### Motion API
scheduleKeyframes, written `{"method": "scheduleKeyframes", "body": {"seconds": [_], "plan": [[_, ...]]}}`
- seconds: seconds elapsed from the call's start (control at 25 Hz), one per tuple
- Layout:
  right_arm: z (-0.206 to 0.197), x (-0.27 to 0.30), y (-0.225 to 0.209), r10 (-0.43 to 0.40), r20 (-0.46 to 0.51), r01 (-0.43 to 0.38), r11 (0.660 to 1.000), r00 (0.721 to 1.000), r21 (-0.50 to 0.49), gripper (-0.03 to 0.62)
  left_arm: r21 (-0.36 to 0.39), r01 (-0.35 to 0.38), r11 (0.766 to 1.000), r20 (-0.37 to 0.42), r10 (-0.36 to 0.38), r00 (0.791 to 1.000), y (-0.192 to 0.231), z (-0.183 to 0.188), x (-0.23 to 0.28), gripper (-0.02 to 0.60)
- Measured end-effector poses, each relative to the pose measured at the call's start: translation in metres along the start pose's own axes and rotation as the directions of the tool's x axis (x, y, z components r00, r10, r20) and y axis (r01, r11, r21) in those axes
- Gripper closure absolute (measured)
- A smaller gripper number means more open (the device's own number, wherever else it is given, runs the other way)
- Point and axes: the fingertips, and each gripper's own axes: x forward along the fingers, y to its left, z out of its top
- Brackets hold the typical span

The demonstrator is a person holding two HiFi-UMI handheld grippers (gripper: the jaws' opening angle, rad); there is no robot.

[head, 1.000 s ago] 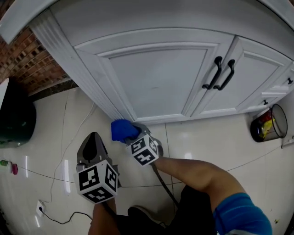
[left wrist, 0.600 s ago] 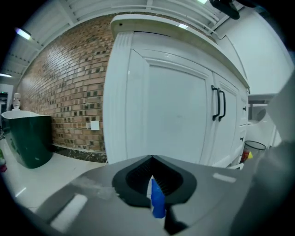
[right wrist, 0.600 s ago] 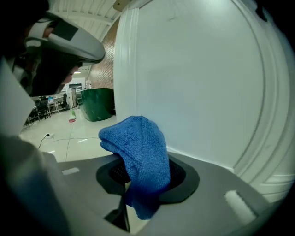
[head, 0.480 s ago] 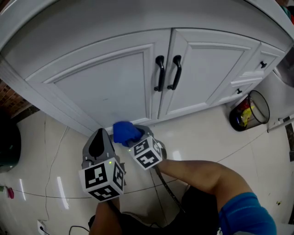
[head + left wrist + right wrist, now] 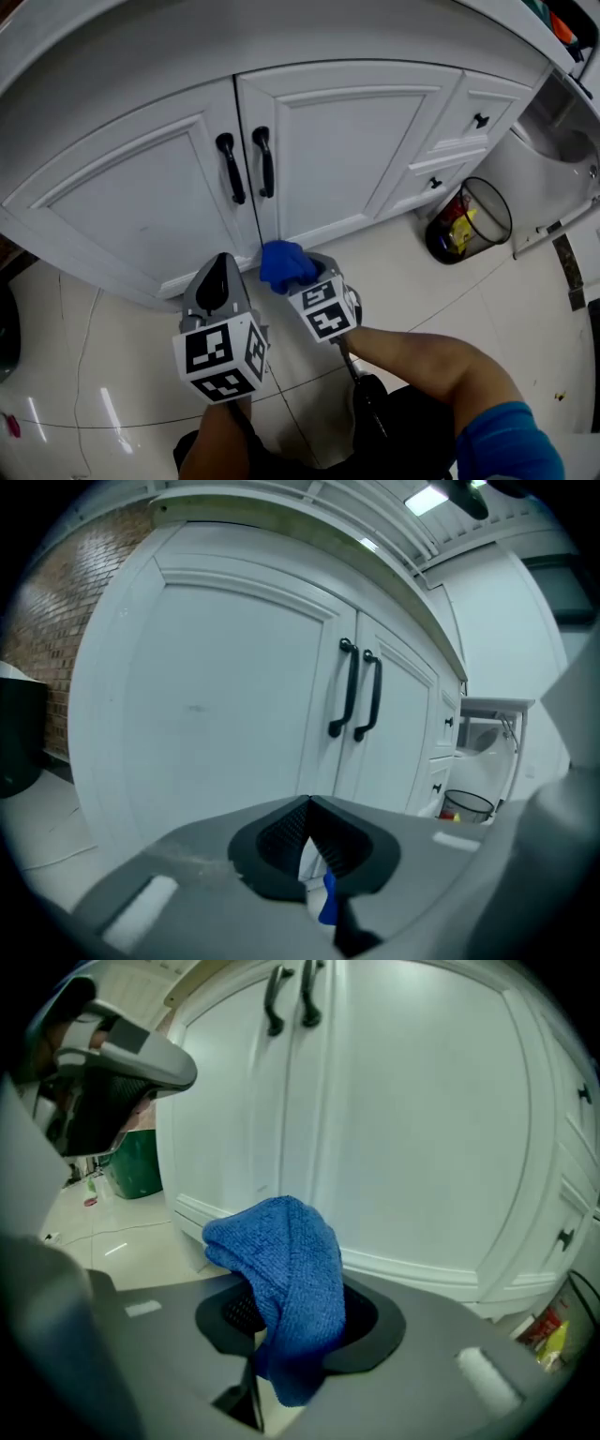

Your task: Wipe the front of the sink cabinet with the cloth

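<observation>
I am clamping the bunched blue terry cloth (image 5: 281, 1260) in my right gripper (image 5: 302, 278), low before the white panelled sink cabinet (image 5: 347, 141), ready for wiping; my left gripper (image 5: 309, 841), jaws together and empty, is hovering alongside.

Cool, even indoor light. A ceiling lamp (image 5: 427, 499) burns white at the upper right of the left gripper view. Pale glare streaks lie on the floor (image 5: 103, 375) at the head view's lower left. Every view bulges fisheye, and both gripper views have black corners. Their near foreground is soft, but the cloth (image 5: 286, 1269) is crisp.
</observation>
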Motion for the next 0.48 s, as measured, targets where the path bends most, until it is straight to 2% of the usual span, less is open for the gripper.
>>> {"method": "scheduleKeyframes", "body": {"seconds": [0.24, 0.48], "plan": [[-0.021, -0.031, -0.089, -0.159, -0.012, 0.16, 0.984, 0.987, 0.083, 0.448, 0.042, 0.078, 0.996, -0.033, -0.076, 0.997, -0.055, -0.017, 0.025, 0.575], [-0.029, -0.05, -0.163, -0.297, -0.01, 0.293, 0.935, 0.955, 0.201, 0.448, 0.106, 0.137, 0.985, -0.063, -0.131, 0.989, -0.097, -0.032, 0.038, 0.575]]}}
